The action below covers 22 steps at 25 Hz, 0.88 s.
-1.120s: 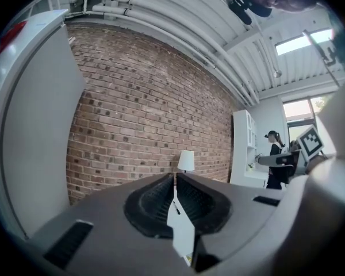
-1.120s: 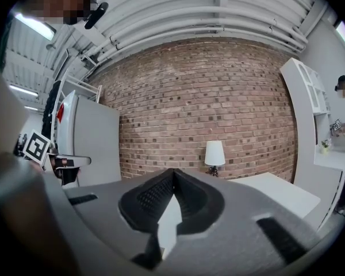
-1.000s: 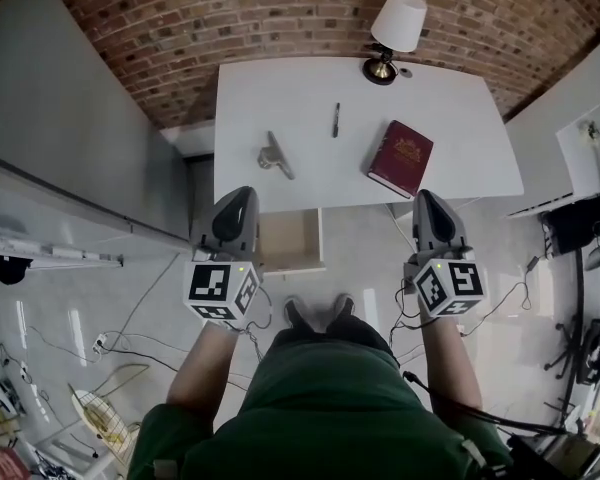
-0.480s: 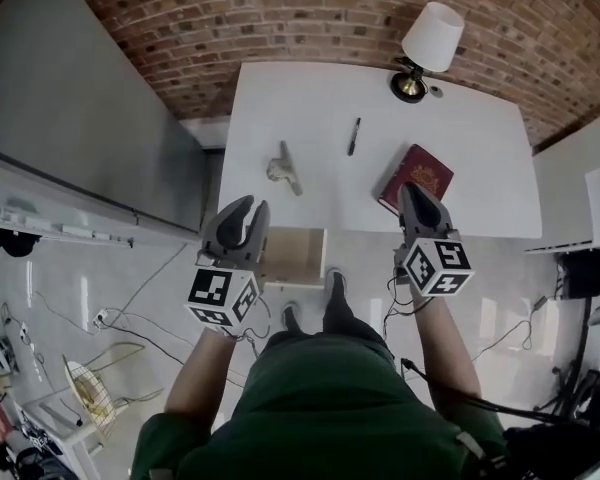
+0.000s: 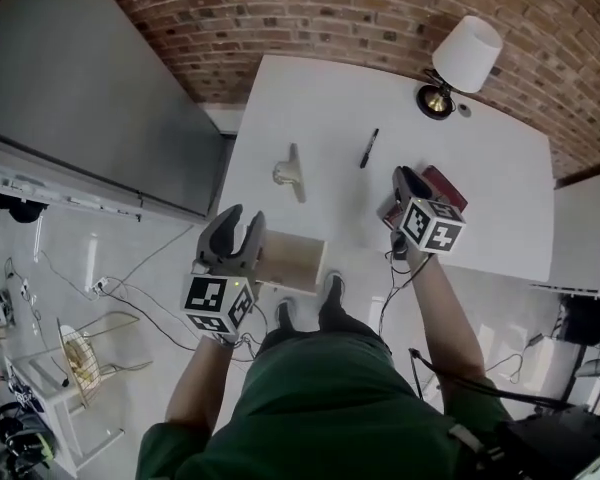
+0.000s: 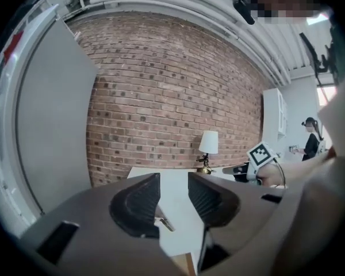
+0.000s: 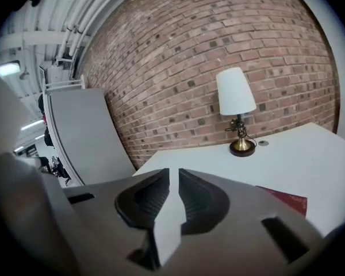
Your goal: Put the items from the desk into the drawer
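We see our left gripper [image 5: 243, 218] at the lower left of the head view, off the desk [image 5: 310, 98] and just left of the open drawer [image 5: 292, 258], which juts from the desk's lower left edge. Its jaws have just been opening and stand wide apart with nothing between them; in the left gripper view [image 6: 172, 183] only the desk top and a small metal tool [image 6: 164, 222] show through the gap, well beyond it. Our right gripper [image 5: 408, 175] sits at centre right, over the near left edge of the dark red book [image 5: 448, 188]; we cannot tell whether it touches the cover. In the right gripper view [image 7: 173, 180] its jaws have also just been opening, leave only a narrow slit and grip nothing, with the book [image 7: 287, 200] showing at the lower right. All the items lie on the desk: the metal tool [image 5: 292, 172] left of centre, the black pen [image 5: 369, 148] near the middle, and the book to its lower right. A white-shaded lamp [image 5: 467, 56] stands at the desk's upper right corner, against the brick wall [image 5: 310, 8].
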{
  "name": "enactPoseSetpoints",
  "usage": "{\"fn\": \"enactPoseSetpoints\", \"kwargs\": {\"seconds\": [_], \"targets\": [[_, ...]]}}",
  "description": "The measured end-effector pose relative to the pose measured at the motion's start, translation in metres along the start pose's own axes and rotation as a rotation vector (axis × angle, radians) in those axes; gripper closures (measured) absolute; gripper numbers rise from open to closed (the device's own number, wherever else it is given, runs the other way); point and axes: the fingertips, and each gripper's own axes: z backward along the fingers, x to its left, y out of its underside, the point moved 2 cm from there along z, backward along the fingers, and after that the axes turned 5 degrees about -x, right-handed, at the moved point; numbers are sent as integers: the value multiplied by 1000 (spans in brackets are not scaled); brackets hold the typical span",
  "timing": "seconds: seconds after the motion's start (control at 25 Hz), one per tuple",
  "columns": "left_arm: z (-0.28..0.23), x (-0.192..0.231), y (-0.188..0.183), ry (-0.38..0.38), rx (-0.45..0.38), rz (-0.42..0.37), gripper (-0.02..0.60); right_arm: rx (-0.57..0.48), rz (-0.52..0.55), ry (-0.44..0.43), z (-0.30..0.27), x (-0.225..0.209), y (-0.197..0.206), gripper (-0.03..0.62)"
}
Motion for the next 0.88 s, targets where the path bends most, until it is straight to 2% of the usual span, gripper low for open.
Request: {"fn": "enactPoseSetpoints", "kwargs": {"seconds": [0.24,0.52,0.72,0.88], "targets": [[24,21,6,-122,20,20,446,131,-26,17,-67,-20,31,537],[61,29,27,-265,57,52,446,293,-118,59,-143,-50,69,516],[115,56,35,-437,69,74,446,437,-92,121,-192,-66,107,508],[146,71,47,-513,85,113,446,507,-61,187,-212,-79,123,479]]}}
